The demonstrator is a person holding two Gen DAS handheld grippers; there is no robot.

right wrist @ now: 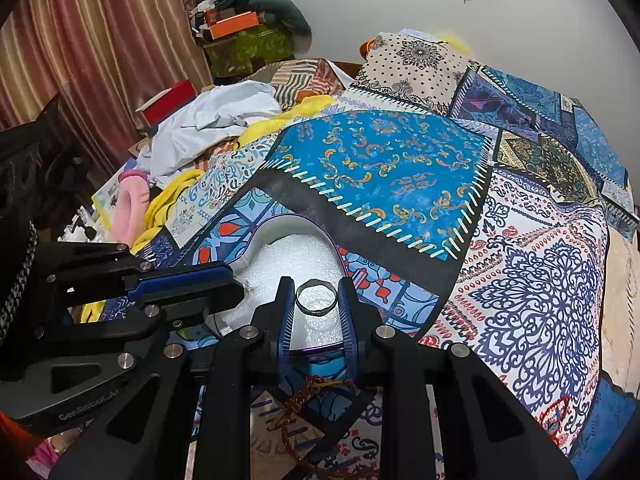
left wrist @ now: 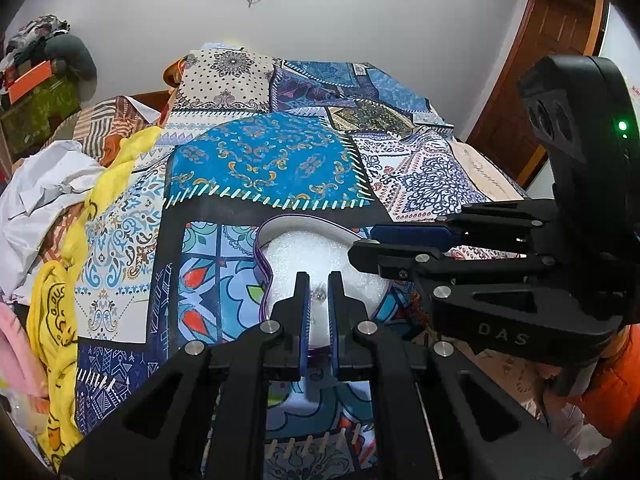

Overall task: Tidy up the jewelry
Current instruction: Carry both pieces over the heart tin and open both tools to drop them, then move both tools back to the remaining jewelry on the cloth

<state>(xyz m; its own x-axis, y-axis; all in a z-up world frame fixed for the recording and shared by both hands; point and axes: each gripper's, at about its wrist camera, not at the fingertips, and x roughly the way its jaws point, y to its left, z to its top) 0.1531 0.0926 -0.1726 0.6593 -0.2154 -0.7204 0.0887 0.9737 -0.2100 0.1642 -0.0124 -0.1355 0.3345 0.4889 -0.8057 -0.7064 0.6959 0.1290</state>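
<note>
While both pieces hung over the box: progress stood partway, by my reading; nothing yet lay loose on the foam that I could see.
Ring (right wrist: 317,297): a plain silver-grey band, standing on edge, clamped between the fingers of the right gripper (right wrist: 316,300) just above the white foam.
Small piece (left wrist: 319,294): a tiny silvery, sparkly item, perhaps an earring, too small to name; the left gripper (left wrist: 319,296) had its fingers nearly together, pinched on it.
Box (left wrist: 264,252): heart-shaped, purple-rimmed, lined with white foam, lying on the bed directly beneath both grippers.
Left to do: set both pieces down on the foam and let go, I judged; a reddish beaded string (right wrist: 304,400) lay on the cover nearer the camera, apparently not yet put away.
Bed cover (right wrist: 380,160): blue patchwork print, with crumpled clothes (right wrist: 208,120) piled beyond the box.
</note>
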